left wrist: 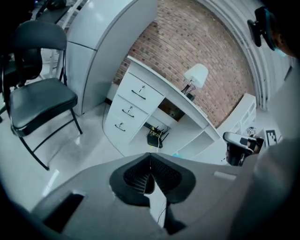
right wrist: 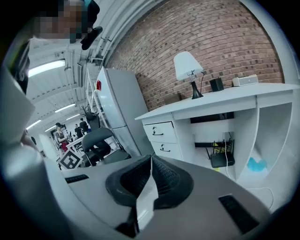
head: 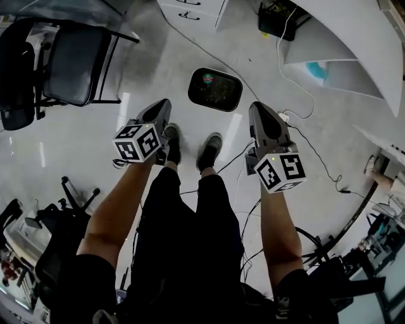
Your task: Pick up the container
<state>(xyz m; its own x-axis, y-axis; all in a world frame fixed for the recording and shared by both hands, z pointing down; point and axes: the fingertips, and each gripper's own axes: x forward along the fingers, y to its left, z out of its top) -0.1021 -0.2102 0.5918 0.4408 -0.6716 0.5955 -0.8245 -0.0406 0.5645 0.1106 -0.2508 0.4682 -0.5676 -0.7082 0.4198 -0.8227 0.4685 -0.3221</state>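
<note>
A standing person holds the left gripper (head: 163,106) and right gripper (head: 257,109) above their black shoes (head: 209,150), both with jaws pressed together on nothing. Just beyond the shoes, a dark, rounded container (head: 215,89) sits on the pale floor (head: 158,69). A black chair (head: 76,63) stands farther left.

Black container (head: 215,89) on floor (head: 152,69); left gripper (head: 164,107), right gripper (head: 257,110) hover apart from it.

Your head view looks steeply down on the floor (head: 158,76) from above your legs (head: 183,215); the drawer unit (head: 190,12) lies at its top edge. The left gripper view, rolled sideways, and the right gripper view both face this same drawer unit from well apart, almost level.
</note>
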